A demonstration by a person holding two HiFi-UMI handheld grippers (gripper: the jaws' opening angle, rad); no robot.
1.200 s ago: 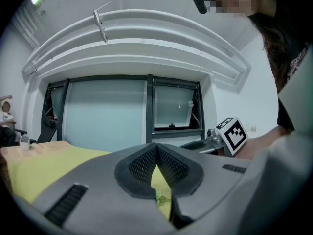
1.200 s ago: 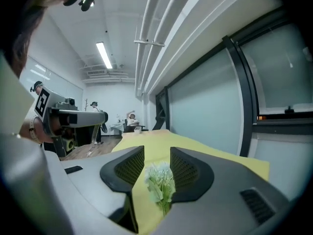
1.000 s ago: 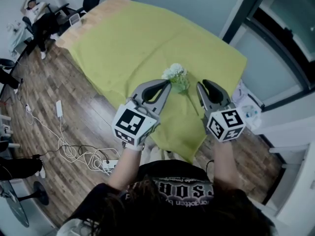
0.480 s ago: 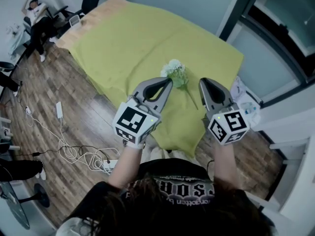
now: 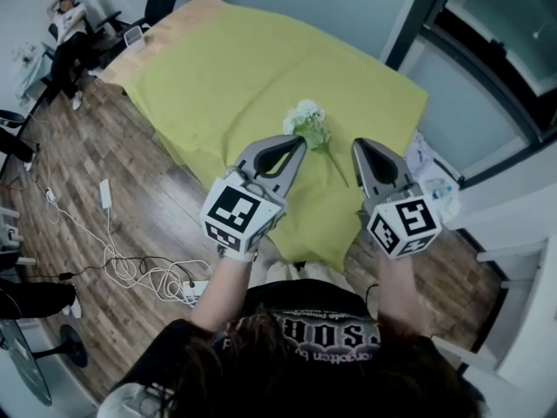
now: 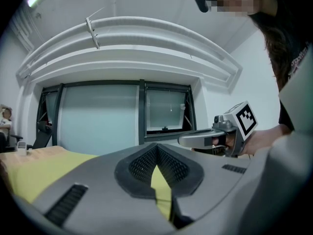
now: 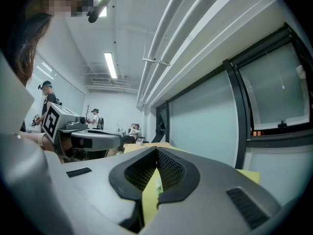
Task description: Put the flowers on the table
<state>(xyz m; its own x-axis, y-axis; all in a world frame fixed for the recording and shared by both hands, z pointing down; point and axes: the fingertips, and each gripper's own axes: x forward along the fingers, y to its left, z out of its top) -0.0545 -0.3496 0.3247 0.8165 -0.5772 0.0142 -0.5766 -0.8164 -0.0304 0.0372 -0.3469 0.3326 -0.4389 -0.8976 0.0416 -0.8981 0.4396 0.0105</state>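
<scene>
The flowers point(image 5: 310, 129) already lie on the table point(image 5: 218, 68), on its yellow-green cloth, so as far as these views show the main job is done. The bunch rests just ahead of your two grippers, its white heads off the tip of your left gripper point(image 5: 300, 144) and its stem trailing back into the space between that one and your right gripper point(image 5: 358, 147). Neither holds anything. The left gripper's jaws meet at their tips, with only cloth showing through the slot behind them. The right gripper's jaws have just been closing and now meet at the tips as well, with nothing caught between them. Both point level over the near edge of the table, apart from the bunch (how far above the cloth they ride, I cannot tell). What is left looks small: bring your hands clear without brushing the stem.
</scene>
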